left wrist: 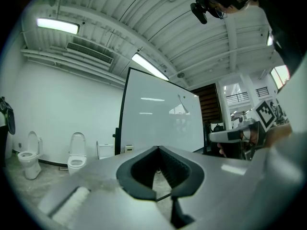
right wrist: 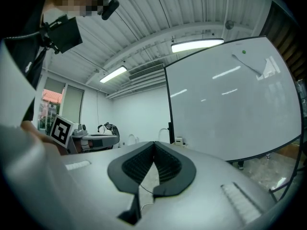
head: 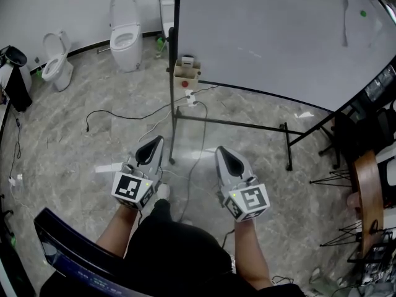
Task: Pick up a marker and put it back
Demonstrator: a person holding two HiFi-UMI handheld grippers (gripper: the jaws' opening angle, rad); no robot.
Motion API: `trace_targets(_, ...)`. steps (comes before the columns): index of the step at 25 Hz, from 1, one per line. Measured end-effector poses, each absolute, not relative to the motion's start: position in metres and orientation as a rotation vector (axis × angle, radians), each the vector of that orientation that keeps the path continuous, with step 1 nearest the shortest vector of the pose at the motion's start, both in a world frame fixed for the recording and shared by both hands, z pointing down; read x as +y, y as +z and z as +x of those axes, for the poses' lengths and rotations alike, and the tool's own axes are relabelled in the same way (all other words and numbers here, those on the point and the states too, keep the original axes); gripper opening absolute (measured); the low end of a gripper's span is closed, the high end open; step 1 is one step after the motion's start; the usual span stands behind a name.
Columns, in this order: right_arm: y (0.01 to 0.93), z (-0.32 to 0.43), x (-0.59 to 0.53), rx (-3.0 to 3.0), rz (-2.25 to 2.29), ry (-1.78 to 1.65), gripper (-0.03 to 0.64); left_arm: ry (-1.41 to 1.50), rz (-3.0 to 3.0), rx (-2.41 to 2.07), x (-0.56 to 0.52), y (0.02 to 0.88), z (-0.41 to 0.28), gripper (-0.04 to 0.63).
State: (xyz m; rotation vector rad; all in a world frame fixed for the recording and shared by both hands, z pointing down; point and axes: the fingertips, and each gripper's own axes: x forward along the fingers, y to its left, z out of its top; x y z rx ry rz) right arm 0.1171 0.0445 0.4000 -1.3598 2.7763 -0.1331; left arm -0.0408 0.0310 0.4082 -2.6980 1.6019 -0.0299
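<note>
The left gripper [head: 154, 142] and right gripper [head: 221, 152] each had their ribbed black pads [left wrist: 182, 169] pressed together at the tips, leaving an empty teardrop-shaped hollow behind. Beyond them, on the marbled grey floor [head: 93, 141], stood the smooth whiteboard [head: 278, 36] on its thin black frame [head: 235, 124]. A small tan box [head: 186, 74] hung on its post; whether the marker lay there was too small to tell.

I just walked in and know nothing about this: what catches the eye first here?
A big whiteboard fills the upper right, and two toilets stand oddly out on the floor at upper left. Nearer, the left gripper and right gripper are held side by side, both shut and empty.
</note>
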Motion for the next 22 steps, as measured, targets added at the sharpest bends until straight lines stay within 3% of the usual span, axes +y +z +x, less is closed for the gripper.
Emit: trace_targets(22, 0.387, 0.041, -0.109, 2.732, -1.51, -0.142, 0.009, -0.008, -2.811, 1.472, -0.139, 0.395, -0.108, 0.003)
